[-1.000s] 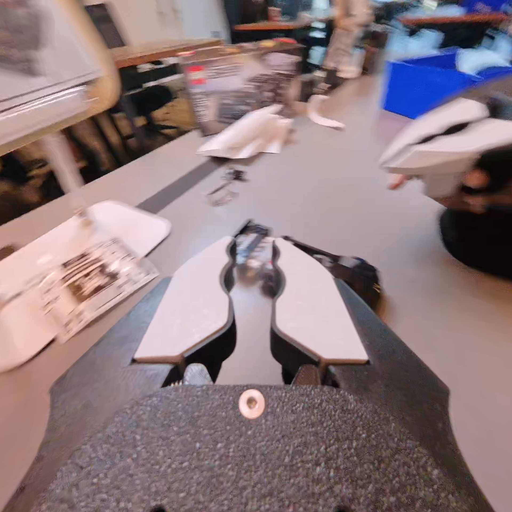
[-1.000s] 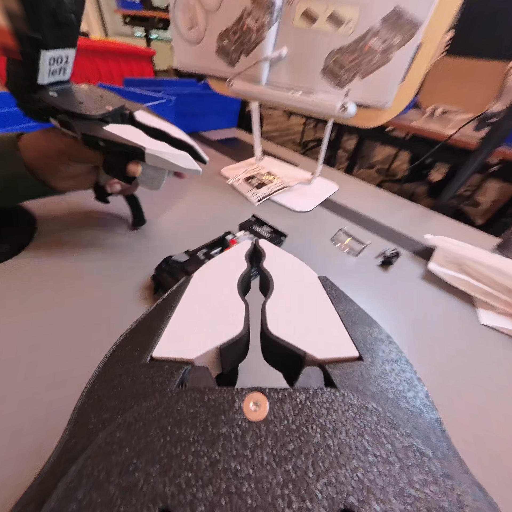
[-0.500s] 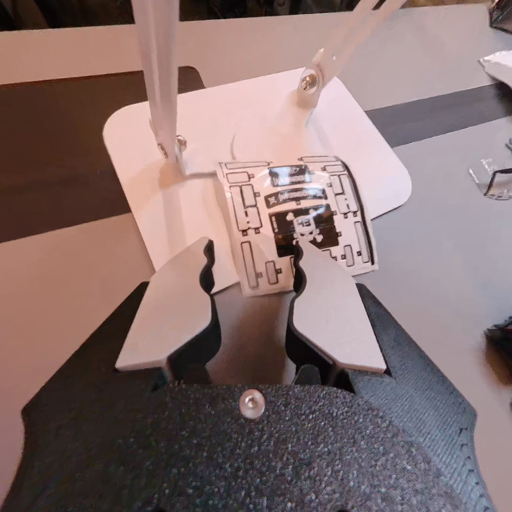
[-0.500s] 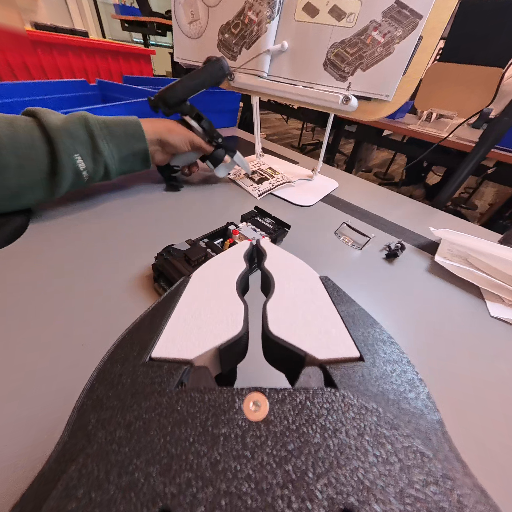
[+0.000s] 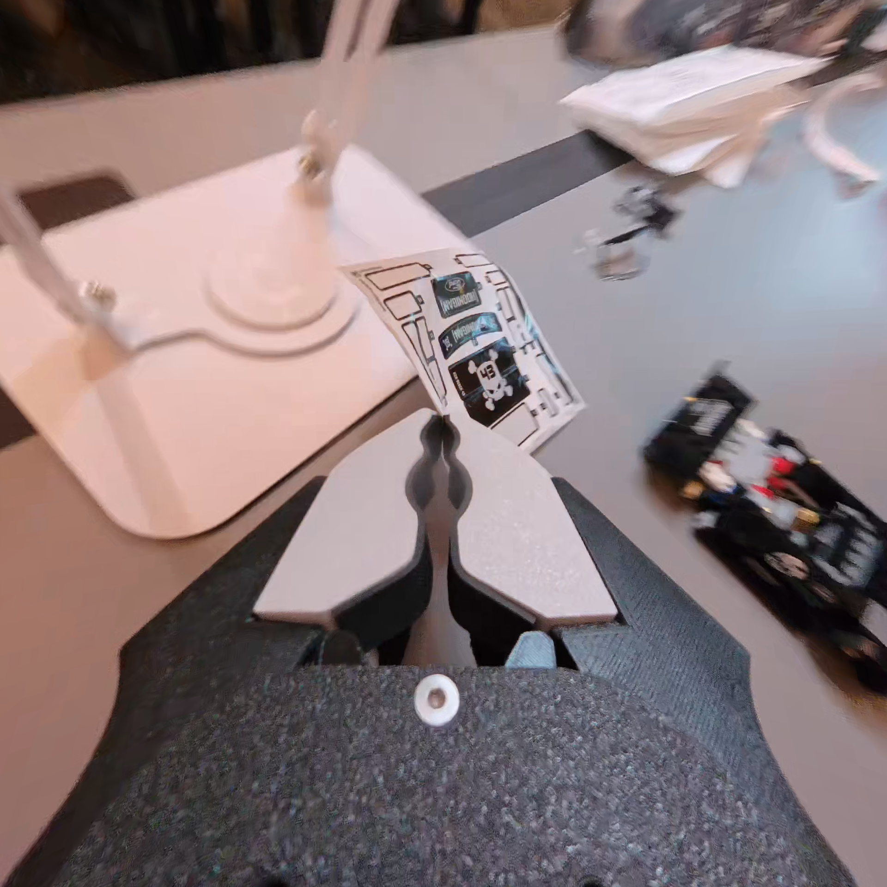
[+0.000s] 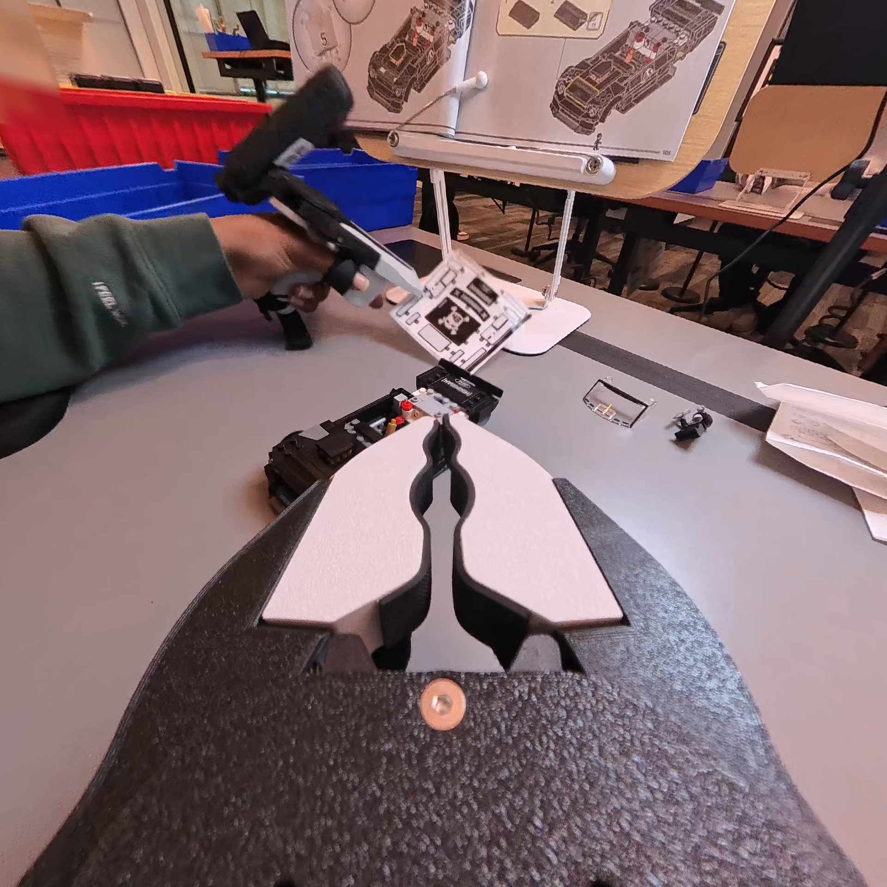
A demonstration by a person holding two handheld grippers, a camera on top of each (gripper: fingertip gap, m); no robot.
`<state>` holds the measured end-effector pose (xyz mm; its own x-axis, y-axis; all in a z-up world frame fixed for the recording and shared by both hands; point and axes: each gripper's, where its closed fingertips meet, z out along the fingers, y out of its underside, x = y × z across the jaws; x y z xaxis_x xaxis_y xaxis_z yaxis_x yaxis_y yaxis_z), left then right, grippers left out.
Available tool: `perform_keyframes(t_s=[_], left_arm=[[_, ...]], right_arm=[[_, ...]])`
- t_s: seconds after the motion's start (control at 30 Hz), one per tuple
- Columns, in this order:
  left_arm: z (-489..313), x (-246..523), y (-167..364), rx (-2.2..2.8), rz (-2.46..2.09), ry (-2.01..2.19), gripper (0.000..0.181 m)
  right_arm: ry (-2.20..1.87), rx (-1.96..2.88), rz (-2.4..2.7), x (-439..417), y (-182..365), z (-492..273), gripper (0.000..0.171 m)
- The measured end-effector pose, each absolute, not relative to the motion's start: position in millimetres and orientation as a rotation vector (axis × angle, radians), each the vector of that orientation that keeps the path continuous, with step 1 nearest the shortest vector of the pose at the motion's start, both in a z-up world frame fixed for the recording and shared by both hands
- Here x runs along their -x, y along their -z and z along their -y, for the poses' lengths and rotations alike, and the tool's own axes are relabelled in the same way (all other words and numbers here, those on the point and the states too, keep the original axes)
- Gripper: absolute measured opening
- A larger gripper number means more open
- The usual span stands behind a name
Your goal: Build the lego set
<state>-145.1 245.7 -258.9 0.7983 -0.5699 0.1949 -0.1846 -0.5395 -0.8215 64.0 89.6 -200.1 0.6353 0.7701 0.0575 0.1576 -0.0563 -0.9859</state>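
My left gripper [image 5: 440, 421] is shut on a corner of the white sticker sheet [image 5: 480, 345] and holds it lifted off the table beside the stand base. It also shows in the right wrist view [image 6: 417, 288], with the sticker sheet [image 6: 461, 312] hanging above the black lego car [image 6: 384, 427]. The car [image 5: 768, 504] lies on the grey table at the right of the left wrist view. My right gripper [image 6: 442, 420] is shut and empty, hovering just in front of the car.
A white stand base [image 5: 192, 336] holds the instruction booklet [image 6: 504, 62] above the table. A clear windscreen piece [image 6: 617, 408] and a small dark part [image 6: 691, 422] lie right of the car. White paper bags [image 6: 835, 432] sit at the right. Blue and red bins [image 6: 120, 158] stand behind. Spacing between my two grippers at the tips: around 30 centimeters.
My left gripper swung from the car to the stand base, closed on the sticker sheet and lifted it toward the car. My right gripper stayed shut and still.
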Motion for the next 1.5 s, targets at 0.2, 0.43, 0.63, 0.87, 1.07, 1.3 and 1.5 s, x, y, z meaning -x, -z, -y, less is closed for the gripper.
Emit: perform_keyframes(t_s=[0.2, 0.43, 0.63, 0.87, 1.07, 1.3, 1.5], left_arm=[[-166, 95, 178, 1.776, -1.007, 0.607, 0.001], [-76, 66, 137, 1.590, -1.543, 0.526, 0.001], [-76, 66, 125, 1.589, -1.430, 0.555, 0.006], [-50, 46, 107, 1.471, -1.297, 0.492, 0.042], [-32, 25, 143, 1.690, -1.353, 0.839, 0.050], [-9, 11, 143, 1.633, -1.243, 1.220, 0.001], [-33, 33, 108, 1.478, -0.719, 1.494, 0.002]], right_arm=[[-0.630, 1.539, 0.934, -43, 174, -104, 0.038], [-0.739, 1.457, 1.416, -6, 142, -85, 0.038], [-1.102, 1.521, 1.340, 15, 147, -51, 0.000], [-1.768, 1.673, 0.819, 4, 134, -40, 0.000], [-1.686, 1.765, 1.236, 9, 166, -2, 0.000], [-1.354, 1.623, 1.307, 2, 146, -20, 0.012], [-1.567, 1.527, 0.846, -5, 131, -36, 0.029]])
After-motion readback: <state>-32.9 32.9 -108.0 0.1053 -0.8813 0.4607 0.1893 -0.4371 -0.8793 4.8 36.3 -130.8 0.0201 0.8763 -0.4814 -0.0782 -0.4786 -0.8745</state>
